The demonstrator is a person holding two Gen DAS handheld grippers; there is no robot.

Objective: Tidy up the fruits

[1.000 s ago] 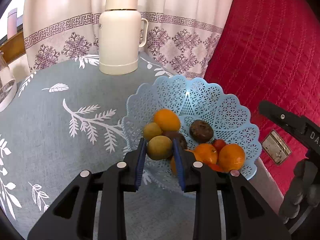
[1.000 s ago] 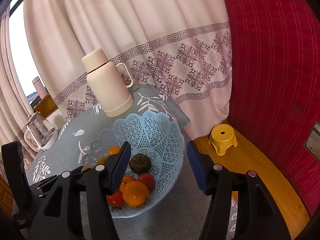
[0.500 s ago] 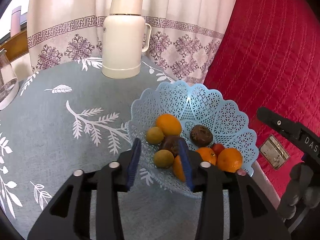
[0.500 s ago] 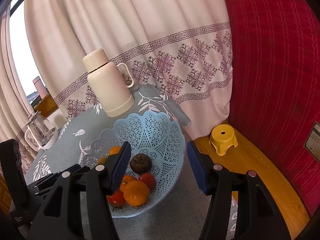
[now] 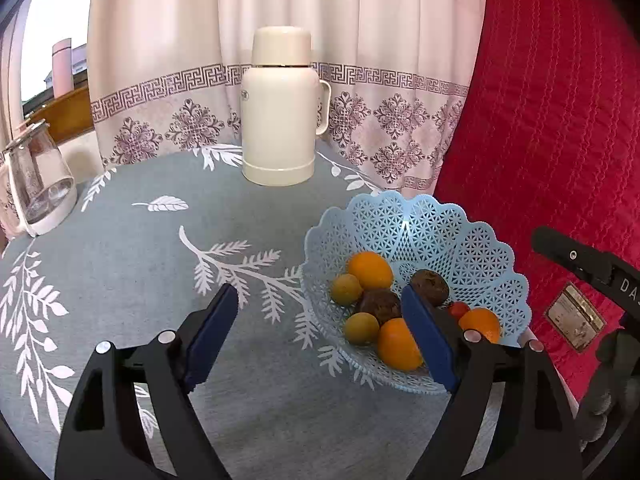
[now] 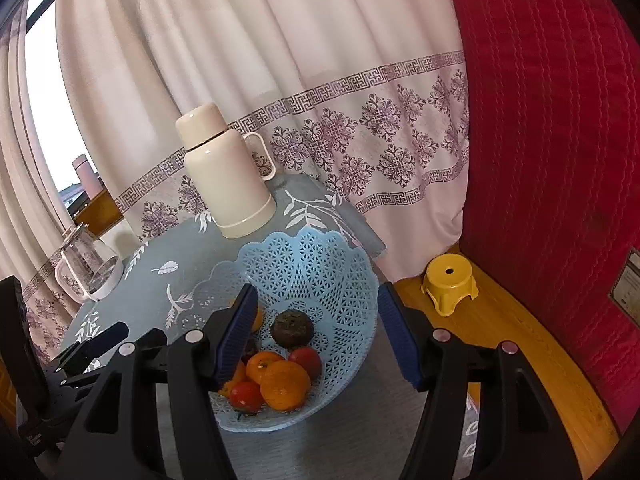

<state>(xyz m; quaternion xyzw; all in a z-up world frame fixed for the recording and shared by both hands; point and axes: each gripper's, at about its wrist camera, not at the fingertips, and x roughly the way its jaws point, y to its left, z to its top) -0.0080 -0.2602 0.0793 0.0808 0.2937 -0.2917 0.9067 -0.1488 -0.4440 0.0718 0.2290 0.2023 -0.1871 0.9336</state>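
The fruits lie heaped in the pale blue lattice fruit basket (image 5: pixel 460 236), which stands at the right edge of the table (image 5: pixel 120 264) with its grey leaf-print cloth: two oranges (image 5: pixel 370 270) at the far and near sides of the pile, two small yellow-green fruits (image 5: pixel 362 329), two dark wrinkled fruits (image 5: pixel 430 287), and a red tomato-like fruit (image 6: pixel 245 396) seen best from the right wrist. Every fruit in view sits inside the basket and none lies loose on the cloth, so the sorting looks close to done. The left gripper (image 5: pixel 320 334) hovers just short of the basket's near rim, its jaws opening wide with nothing pressed between the blue pads; the nearest yellow-green fruit and the near orange appear between the fingers but lie beyond and below them, untouched. The right gripper (image 6: pixel 318 334) points over the basket from the other side, its jaws also opening, framing a dark fruit and the basket's far wall without contact. To finish the release well, the left hand should lift clear straight back from the rim before swinging, so the right-side finger does not clip the near orange or tip the light basket off the table's edge. Beyond, a cream thermos jug (image 5: pixel 280 108) stands at the far edge, a glass pitcher (image 5: pixel 38 184) at the left edge, and a yellow stool (image 6: pixel 450 288) on the floor.
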